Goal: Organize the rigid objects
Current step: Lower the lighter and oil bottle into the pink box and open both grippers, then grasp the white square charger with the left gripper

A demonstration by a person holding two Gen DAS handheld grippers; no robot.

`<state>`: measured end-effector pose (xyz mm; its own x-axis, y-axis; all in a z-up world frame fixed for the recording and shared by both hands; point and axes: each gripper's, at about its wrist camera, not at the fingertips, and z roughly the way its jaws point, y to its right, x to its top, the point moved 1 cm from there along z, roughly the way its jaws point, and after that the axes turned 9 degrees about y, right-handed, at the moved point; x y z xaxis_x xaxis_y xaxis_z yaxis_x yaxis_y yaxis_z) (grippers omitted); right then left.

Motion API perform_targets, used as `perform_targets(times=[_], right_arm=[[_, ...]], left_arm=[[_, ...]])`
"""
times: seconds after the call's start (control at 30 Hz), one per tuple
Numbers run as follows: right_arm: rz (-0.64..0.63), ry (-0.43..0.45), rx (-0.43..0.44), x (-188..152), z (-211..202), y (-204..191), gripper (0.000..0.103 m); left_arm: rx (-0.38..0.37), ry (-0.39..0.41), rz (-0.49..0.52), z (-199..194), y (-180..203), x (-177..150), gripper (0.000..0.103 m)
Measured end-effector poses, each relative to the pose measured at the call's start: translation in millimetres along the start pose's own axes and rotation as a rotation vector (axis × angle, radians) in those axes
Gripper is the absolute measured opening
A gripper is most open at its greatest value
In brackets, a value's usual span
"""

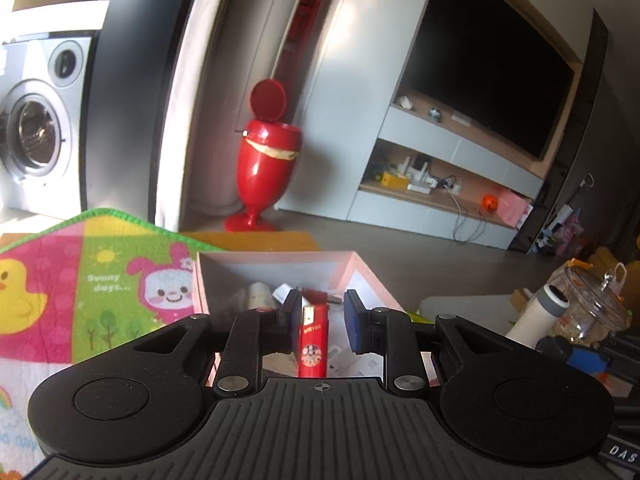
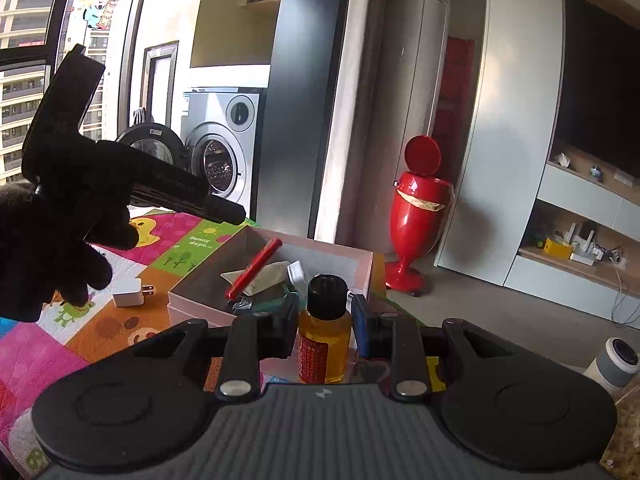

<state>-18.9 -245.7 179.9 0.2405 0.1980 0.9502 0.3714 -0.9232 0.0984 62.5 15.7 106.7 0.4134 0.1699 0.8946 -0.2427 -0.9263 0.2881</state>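
Left wrist view: the left gripper [image 1: 318, 320] is wide open over the pink box [image 1: 280, 258]. A red lighter [image 1: 313, 344] lies in the box, touching only the left pad. Lift straight up.

Right wrist view: the right gripper [image 2: 325, 322] squeezes a small yellow bottle [image 2: 325, 336] near the box. Lower it in gently, then let go.

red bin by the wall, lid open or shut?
Open: the red bin's round lid stands raised on edge above the rim, in both wrist views.
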Motion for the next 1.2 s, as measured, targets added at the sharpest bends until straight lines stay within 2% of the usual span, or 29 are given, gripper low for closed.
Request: perform_targets(times=[0.1, 0.23, 0.33, 0.43, 0.6, 0.73, 0.8, 0.9, 1.07, 1.2], right_arm=[[0.044, -0.021, 0.010, 19, 33, 11, 0.027], [0.076, -0.075, 0.009, 32, 99, 11, 0.027], [0.106, -0.161, -0.023, 24, 157, 6, 0.027], [0.109, -0.251, -0.054, 8, 196, 0, 0.027], [0.108, -0.348, -0.068, -15, 226, -8, 0.028], [0.152, -0.365, -0.059, -20, 222, -2, 0.031], [0.146, -0.330, -0.071, -17, 207, 0, 0.044], [0.111, -0.257, -0.064, -10, 175, -5, 0.052], [0.038, -0.148, 0.012, -12, 110, -32, 0.064], [-0.023, -0.140, 0.107, -32, 76, -60, 0.069]], left_arm=[[0.062, 0.005, -0.045, -19, -22, -27, 0.025], [0.122, 0.010, -0.067, -62, -47, -63, 0.025], [0.143, -0.005, -0.065, -83, -59, -79, 0.025], [0.182, 0.000, -0.040, -101, -71, -89, 0.025], [0.206, -0.015, -0.103, -110, -94, -98, 0.025], [0.195, -0.045, -0.139, -104, -99, -106, 0.025], [0.181, -0.058, -0.136, -101, -97, -109, 0.025], [0.192, -0.048, -0.115, -98, -95, -109, 0.025], [0.245, -0.005, -0.061, -95, -99, -95, 0.025], [0.247, -0.003, 0.025, -85, -99, -83, 0.025]])
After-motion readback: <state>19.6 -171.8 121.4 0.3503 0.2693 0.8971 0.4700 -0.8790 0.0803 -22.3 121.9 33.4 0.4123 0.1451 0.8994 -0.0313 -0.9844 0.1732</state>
